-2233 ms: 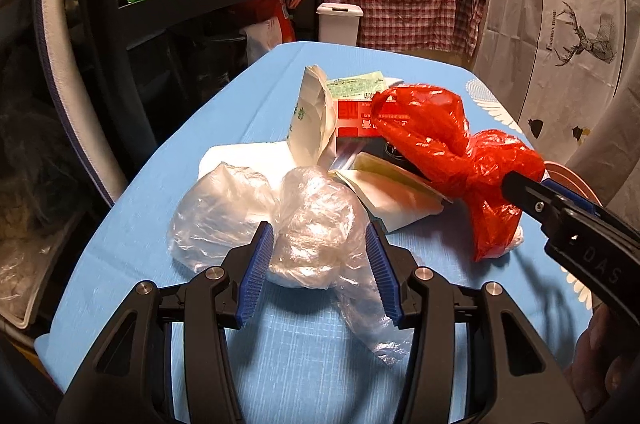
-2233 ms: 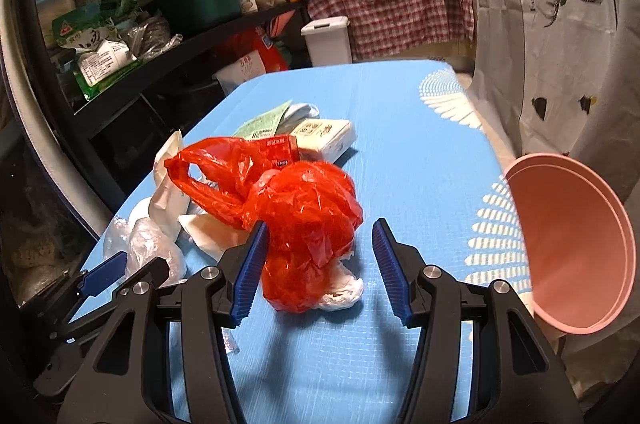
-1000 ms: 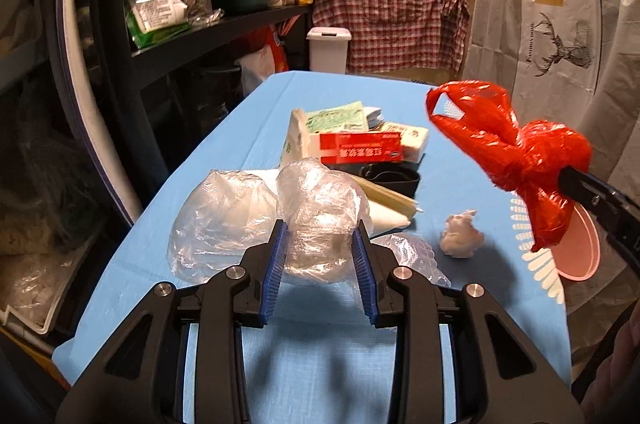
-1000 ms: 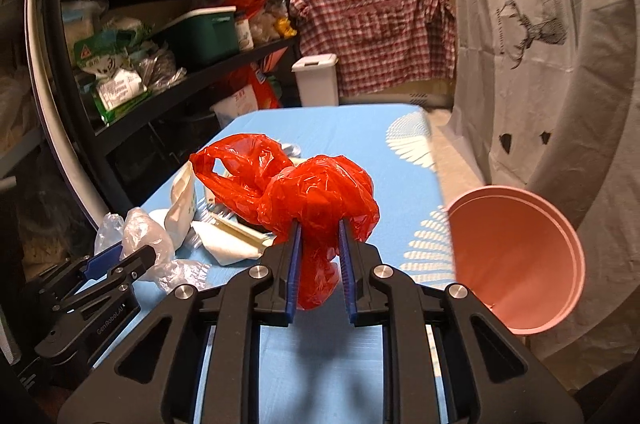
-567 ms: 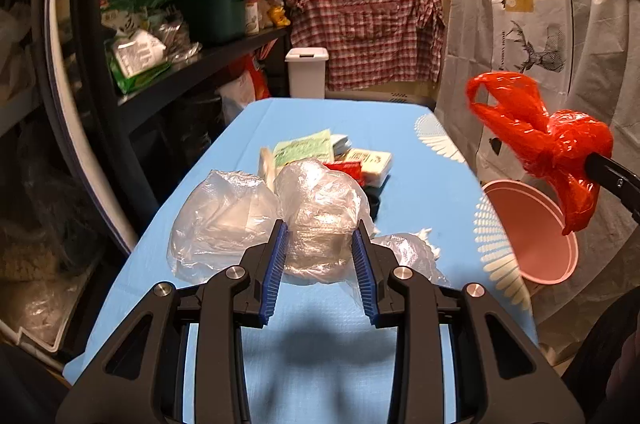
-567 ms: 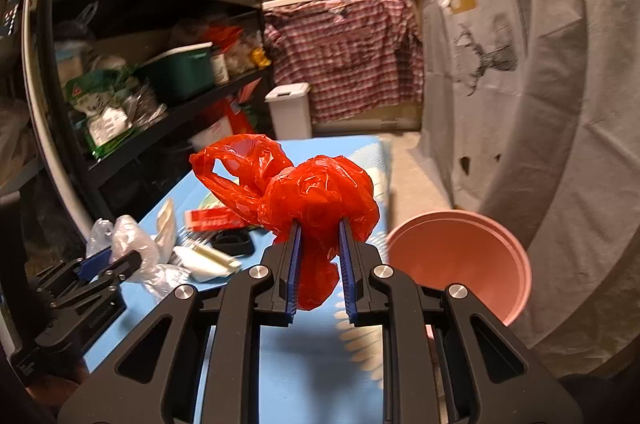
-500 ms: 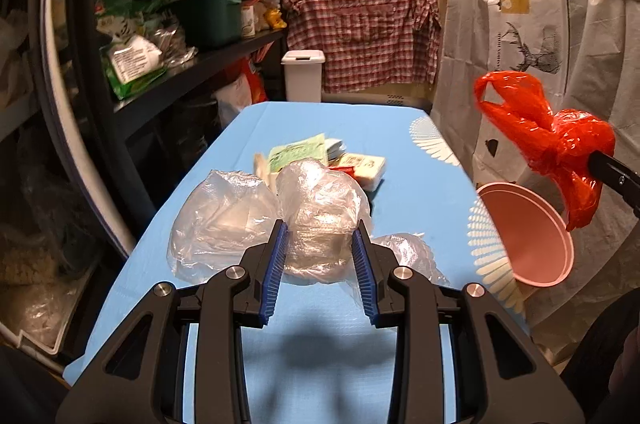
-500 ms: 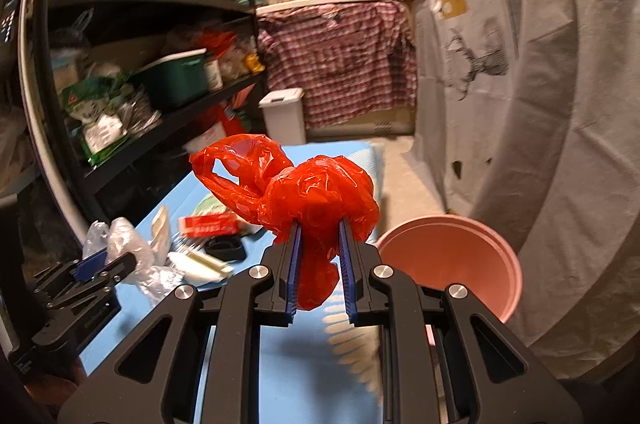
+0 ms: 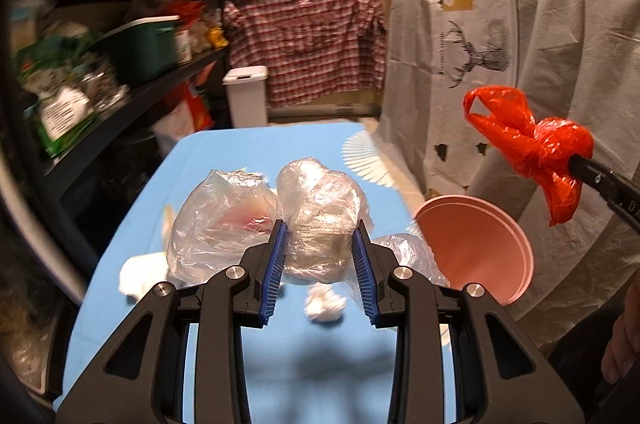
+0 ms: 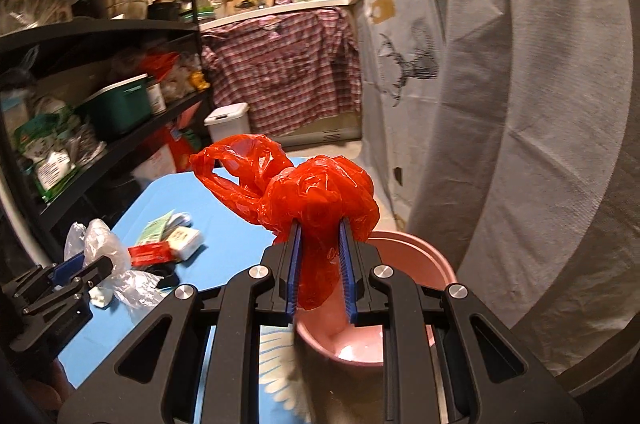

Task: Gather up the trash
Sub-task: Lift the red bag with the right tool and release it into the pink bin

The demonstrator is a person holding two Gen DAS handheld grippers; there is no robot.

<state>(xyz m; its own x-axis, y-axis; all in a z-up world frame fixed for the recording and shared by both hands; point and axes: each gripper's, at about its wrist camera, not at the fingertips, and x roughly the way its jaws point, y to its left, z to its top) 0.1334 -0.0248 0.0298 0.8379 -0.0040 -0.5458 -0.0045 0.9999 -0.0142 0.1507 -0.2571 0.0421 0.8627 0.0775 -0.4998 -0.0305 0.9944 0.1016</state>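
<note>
Right gripper (image 10: 319,248) pinching red bag (image 10: 316,192) above pink bin (image 10: 404,252), handles pointing up-left; left gripper (image 9: 319,244) clamping clear bag (image 9: 320,208) over counter (image 9: 224,160).

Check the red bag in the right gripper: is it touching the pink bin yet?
Apart. The left wrist view shows the red bag hanging clear of the pink bin, pinched by the right gripper.

Your left claw (image 9: 319,256): over surface (image 9: 224,160) | tissue wad (image 9: 325,302): on surface | bin (image 9: 476,248): right of surface | shelves (image 9: 120,92): left
</note>
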